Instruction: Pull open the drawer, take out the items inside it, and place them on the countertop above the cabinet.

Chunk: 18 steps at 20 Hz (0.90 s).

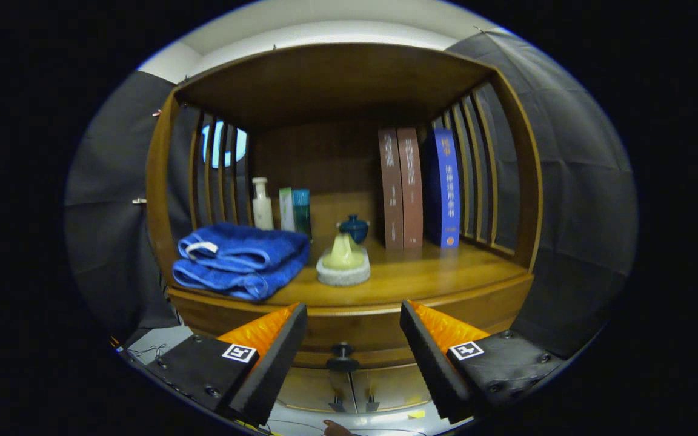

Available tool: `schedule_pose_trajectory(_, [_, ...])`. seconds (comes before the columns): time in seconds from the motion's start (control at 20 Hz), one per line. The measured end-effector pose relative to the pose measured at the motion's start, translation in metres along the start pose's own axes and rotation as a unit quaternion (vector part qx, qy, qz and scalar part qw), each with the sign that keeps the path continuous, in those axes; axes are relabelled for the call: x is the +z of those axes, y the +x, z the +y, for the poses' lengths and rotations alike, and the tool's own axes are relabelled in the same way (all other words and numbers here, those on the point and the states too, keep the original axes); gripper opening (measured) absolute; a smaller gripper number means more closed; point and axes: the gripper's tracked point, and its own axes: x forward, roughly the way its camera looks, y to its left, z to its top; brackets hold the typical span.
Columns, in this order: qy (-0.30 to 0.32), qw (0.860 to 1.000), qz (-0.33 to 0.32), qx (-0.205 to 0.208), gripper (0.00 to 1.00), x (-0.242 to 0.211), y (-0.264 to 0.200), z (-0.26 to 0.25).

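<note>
The drawer (349, 339) sits shut in the front of the wooden cabinet (158, 181), directly under the countertop (422, 278); its dark round knob (342, 357) lies in the gap between the two fingers and slightly beyond their tips, touching neither.

Left to right on the countertop: a folded blue towel (240, 259) lies at the left front, its lower fold reaching the counter's edge. Behind it, against the slatted left side, stands a white bottle (262, 203), with a pale green and teal box (295, 209) just beside it. Near the middle rests a pale yellow-green object on a round whitish base (343, 266); what it is cannot be told. A small dark blue lidded pot (355, 228) stands just behind it. Further right, two brown books (402, 189) stand upright side by side, with a blue book (444, 188) touching them on the right, close to the slatted right side.

The gripper (353, 315) is held in front of the cabinet, below the counter's front edge. Its fingers are spread well apart with nothing between the pads: the left finger (276, 357) sits left of the knob, the right finger (431, 357) right of it. Below the knob, two lower cabinet doors (349, 387) meet at a central seam.
</note>
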Motion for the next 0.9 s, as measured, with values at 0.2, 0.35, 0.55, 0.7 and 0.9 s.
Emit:
schedule_pose_trajectory(0.2, [-0.007,0.999,-0.045,0.008,0.99,0.071,-0.035,0.005])
schedule_pose_trajectory(0.35, [-0.006,0.998,-0.068,0.009,0.99,0.116,-0.065,0.006])
schedule_pose_trajectory(0.55, [-0.005,0.997,-0.078,0.017,0.99,0.161,-0.1,0.006])
schedule_pose_trajectory(0.7, [0.001,0.997,-0.076,0.021,0.99,0.178,-0.117,0.005])
schedule_pose_trajectory(0.9, [-0.003,0.997,-0.072,0.024,0.99,0.185,-0.131,0.006])
